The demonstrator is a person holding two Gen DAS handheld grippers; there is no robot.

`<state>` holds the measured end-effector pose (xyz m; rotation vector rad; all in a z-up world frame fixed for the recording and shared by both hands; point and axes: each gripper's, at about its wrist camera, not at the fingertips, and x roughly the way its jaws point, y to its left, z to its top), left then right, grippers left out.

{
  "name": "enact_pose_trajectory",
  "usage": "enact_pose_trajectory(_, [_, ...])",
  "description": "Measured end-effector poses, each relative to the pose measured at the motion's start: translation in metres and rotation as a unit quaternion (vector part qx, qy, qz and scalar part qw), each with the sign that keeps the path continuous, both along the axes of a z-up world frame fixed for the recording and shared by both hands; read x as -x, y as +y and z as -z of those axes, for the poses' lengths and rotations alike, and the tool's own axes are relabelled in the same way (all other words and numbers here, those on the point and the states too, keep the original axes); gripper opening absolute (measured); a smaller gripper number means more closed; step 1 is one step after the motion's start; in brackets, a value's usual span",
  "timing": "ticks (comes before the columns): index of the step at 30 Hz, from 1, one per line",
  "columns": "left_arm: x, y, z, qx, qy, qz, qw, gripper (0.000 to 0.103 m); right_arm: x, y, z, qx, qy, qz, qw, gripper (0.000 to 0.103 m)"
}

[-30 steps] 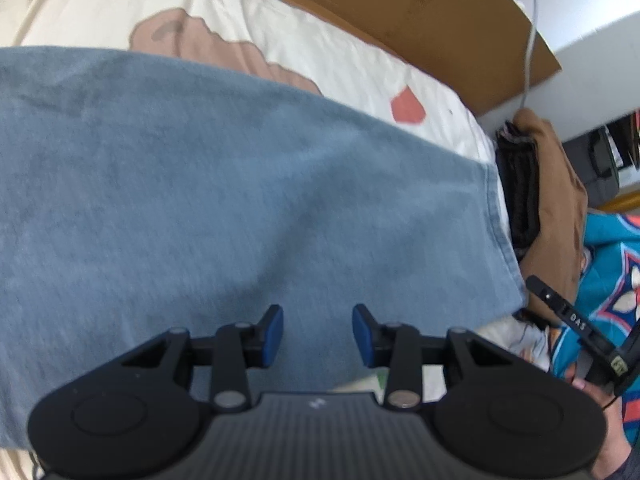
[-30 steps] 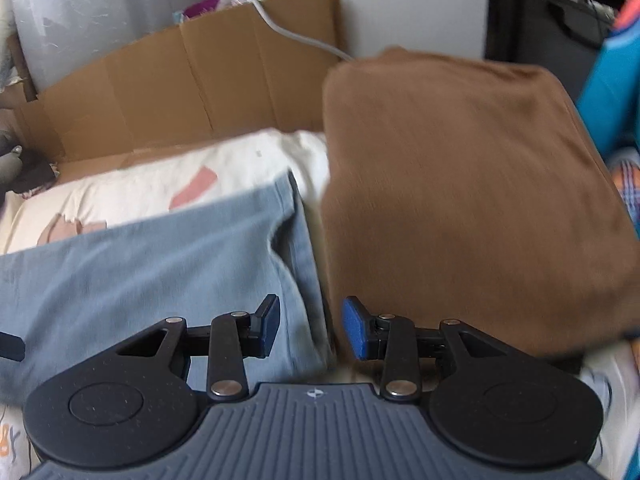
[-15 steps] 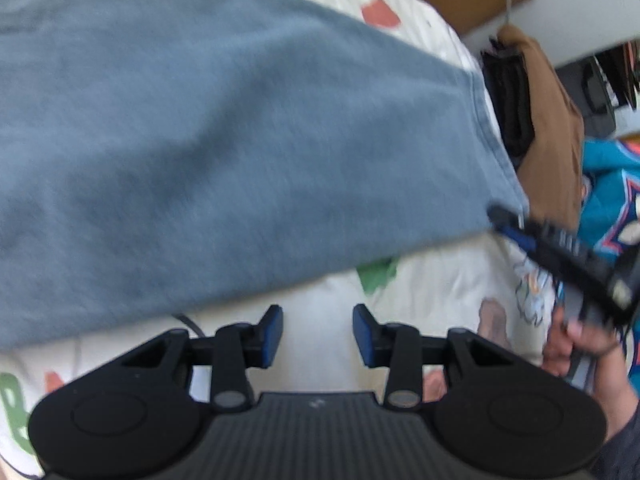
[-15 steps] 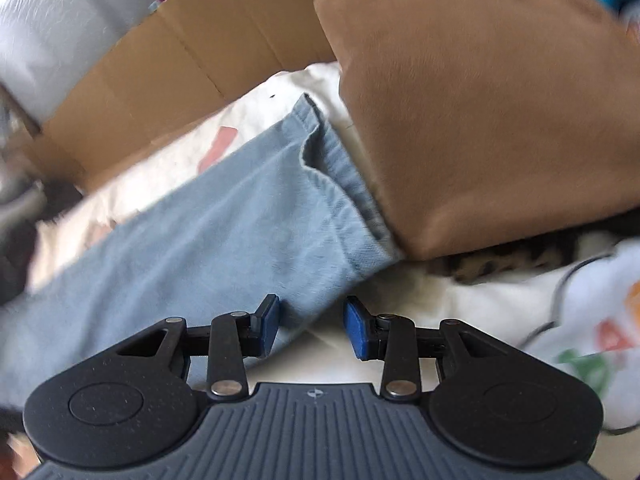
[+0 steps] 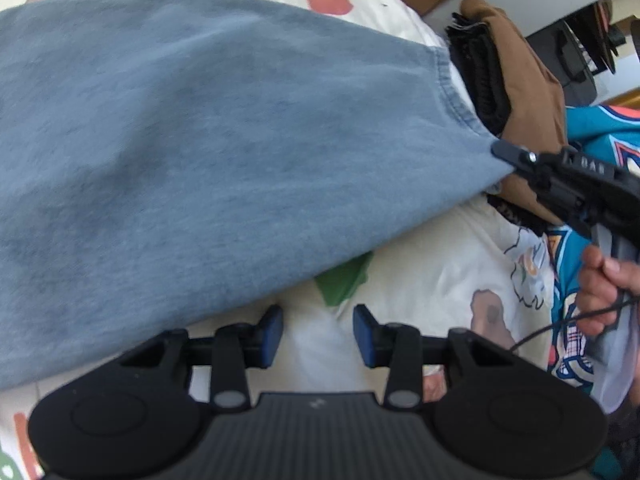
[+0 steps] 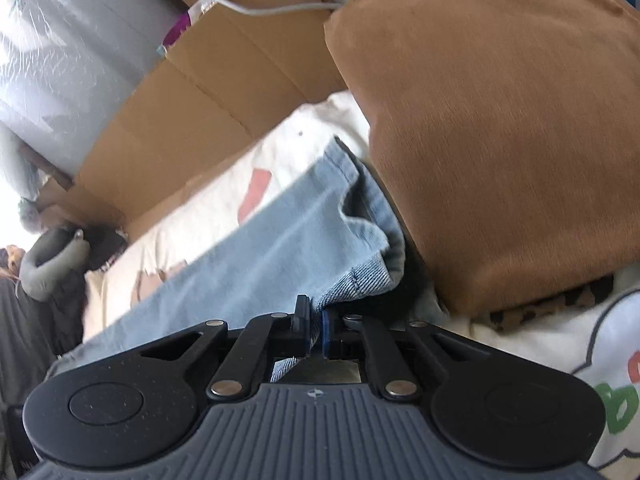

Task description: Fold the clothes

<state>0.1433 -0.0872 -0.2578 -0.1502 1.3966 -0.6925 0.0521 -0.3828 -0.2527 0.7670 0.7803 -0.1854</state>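
Observation:
A blue denim garment point(image 5: 208, 132) lies spread over the cream printed bedsheet point(image 5: 432, 280), filling most of the left wrist view. My left gripper point(image 5: 318, 334) hangs open just off the garment's near edge, with only sheet between its blue pads. My right gripper point(image 6: 316, 332) is shut on the hem corner of the blue denim garment point(image 6: 280, 240). The same right gripper point(image 5: 508, 154) shows in the left wrist view, pinching that corner at the right, held by a hand point(image 5: 600, 292).
A folded brown garment point(image 6: 500, 120) lies on a stack right beside the denim hem, with a dark leopard-print piece point(image 6: 560, 304) under it. Flat cardboard point(image 6: 224, 92) lines the bed's far side. A teal patterned garment point(image 5: 600, 132) lies at the right.
My right gripper closed on the denim hem corner, having been open a moment ago. My left gripper backed off the garment to its near edge and stays open.

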Motion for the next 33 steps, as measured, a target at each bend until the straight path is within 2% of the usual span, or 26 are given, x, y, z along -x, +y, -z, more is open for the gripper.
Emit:
enact_pose_trajectory(3, [-0.001, -0.001, -0.005, 0.005, -0.017, -0.005, 0.9998, 0.041, -0.009, -0.002, -0.003, -0.001, -0.004, 0.004, 1.0, 0.004])
enact_pose_trajectory(8, [-0.006, 0.019, -0.018, 0.015, -0.049, -0.041, 0.9978, 0.041, -0.013, -0.001, -0.007, 0.006, -0.006, 0.003, 1.0, 0.004])
enact_pose_trajectory(15, [-0.02, 0.032, -0.028, 0.026, -0.071, -0.074, 0.9944, 0.041, -0.005, -0.003, 0.005, -0.01, 0.003, 0.014, 1.0, 0.007])
enact_pose_trajectory(17, [-0.023, 0.033, -0.032, 0.032, -0.072, -0.075, 0.994, 0.041, -0.003, -0.002, 0.01, -0.018, 0.01, 0.015, 1.0, 0.019])
enact_pose_trajectory(19, [-0.026, 0.032, -0.032, 0.035, -0.069, -0.08, 0.9939, 0.041, -0.006, 0.004, 0.015, -0.023, 0.015, 0.007, 1.0, 0.055])
enact_pose_trajectory(25, [-0.03, 0.027, -0.035, 0.044, -0.071, -0.082, 0.9931, 0.041, -0.017, 0.026, 0.032, -0.038, 0.027, -0.022, 0.999, 0.056])
enact_pose_trajectory(29, [-0.033, 0.027, -0.038, 0.049, -0.075, -0.083, 0.9925, 0.041, -0.03, 0.035, 0.036, -0.047, 0.016, -0.038, 0.998, 0.056])
enact_pose_trajectory(33, [-0.035, 0.027, -0.038, 0.051, -0.075, -0.084, 0.9923, 0.041, -0.037, 0.04, 0.041, -0.034, 0.059, -0.078, 0.995, 0.056])
